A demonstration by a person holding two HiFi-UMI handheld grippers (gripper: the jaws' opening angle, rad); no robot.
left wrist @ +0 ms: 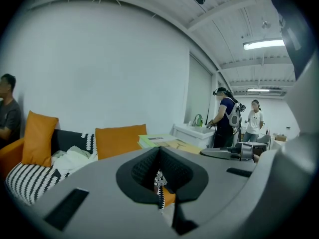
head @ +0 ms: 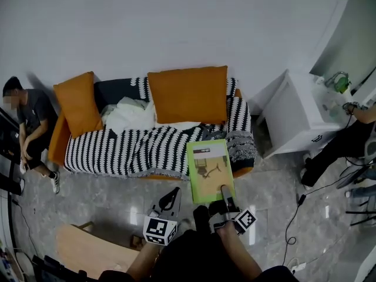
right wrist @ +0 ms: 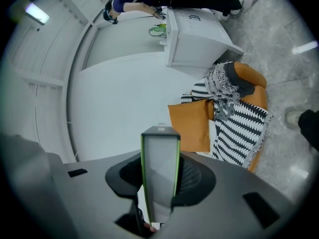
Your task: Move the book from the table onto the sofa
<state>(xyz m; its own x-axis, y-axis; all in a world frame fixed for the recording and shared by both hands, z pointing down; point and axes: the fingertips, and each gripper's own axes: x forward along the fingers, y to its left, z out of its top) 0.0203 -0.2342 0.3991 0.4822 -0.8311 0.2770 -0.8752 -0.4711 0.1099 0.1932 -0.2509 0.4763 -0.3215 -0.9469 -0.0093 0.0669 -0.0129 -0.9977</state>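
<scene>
— Head view first: where's the book (head: 210, 169)?
— Straight ahead of the right claw (head: 225, 192), which grasps its near edge. The green cover faces up and runs away from the jaws toward the sofa (head: 57, 143).
— Resting on the sofa?
— Can't tell. Its far end shows against the striped throw (head: 129, 148) at the seat's front edge, and the near half shows over the grey floor (head: 111, 195).
— And the right gripper view?
— Edge-on there: pages between green covers, a pad pressed on each side. Beyond the claw's tip lie the throw and an orange cushion (right wrist: 192, 126).
— The left claw (head: 175, 194)?
— Just left of the right one, beside the book's near corner and apart from it. Its own view shows the jaws clenched together on nothing.
</scene>
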